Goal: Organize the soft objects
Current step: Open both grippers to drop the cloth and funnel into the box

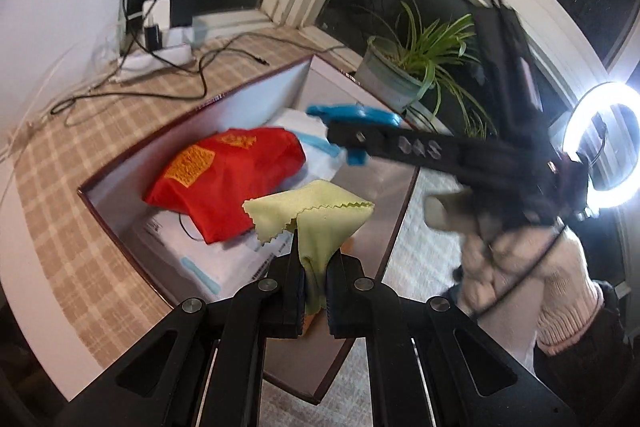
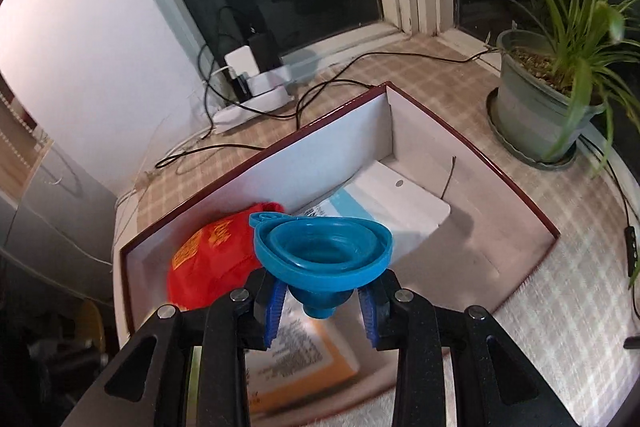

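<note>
My left gripper [image 1: 314, 281] is shut on a yellow-green cloth [image 1: 316, 215] and holds it above the near edge of an open box [image 1: 224, 99] with a dark red rim. My right gripper [image 2: 322, 301] is shut on a blue collapsible funnel [image 2: 324, 247] and holds it over the box [image 2: 332, 135]. In the left wrist view the right gripper [image 1: 352, 143] reaches in from the right with the funnel [image 1: 356, 115] over the box's far part. A red fabric bag [image 1: 224, 183] with yellow print lies inside the box on white packets [image 1: 320, 155]; it also shows in the right wrist view [image 2: 212, 267].
A potted spider plant [image 1: 404, 67] [image 2: 548, 91] stands behind the box on the right. A power strip with chargers and black cables [image 1: 160, 47] [image 2: 256, 91] lies at the back left on the checked tablecloth. A lit ring lamp [image 1: 604, 143] stands at the right.
</note>
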`<act>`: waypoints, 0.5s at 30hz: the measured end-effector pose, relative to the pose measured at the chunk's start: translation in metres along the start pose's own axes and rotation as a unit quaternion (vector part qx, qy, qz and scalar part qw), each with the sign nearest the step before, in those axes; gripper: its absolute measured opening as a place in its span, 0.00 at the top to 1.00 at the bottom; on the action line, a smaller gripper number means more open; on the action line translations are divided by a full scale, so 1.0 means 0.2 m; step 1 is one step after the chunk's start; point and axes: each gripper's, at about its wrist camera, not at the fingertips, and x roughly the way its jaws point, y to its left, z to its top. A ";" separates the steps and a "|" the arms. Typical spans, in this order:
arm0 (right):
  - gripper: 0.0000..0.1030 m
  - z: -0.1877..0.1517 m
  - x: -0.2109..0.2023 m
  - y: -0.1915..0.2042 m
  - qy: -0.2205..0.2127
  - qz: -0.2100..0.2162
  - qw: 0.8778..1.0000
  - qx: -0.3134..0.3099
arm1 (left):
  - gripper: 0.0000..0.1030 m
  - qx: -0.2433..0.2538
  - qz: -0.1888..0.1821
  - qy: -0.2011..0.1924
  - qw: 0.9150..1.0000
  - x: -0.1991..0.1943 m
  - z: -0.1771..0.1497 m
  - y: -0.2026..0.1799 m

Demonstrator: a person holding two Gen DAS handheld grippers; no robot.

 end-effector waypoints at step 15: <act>0.43 0.09 0.01 -0.03 0.003 0.019 0.999 0.028 | 0.57 -0.002 0.002 0.006 1.000 0.03 0.01 -0.02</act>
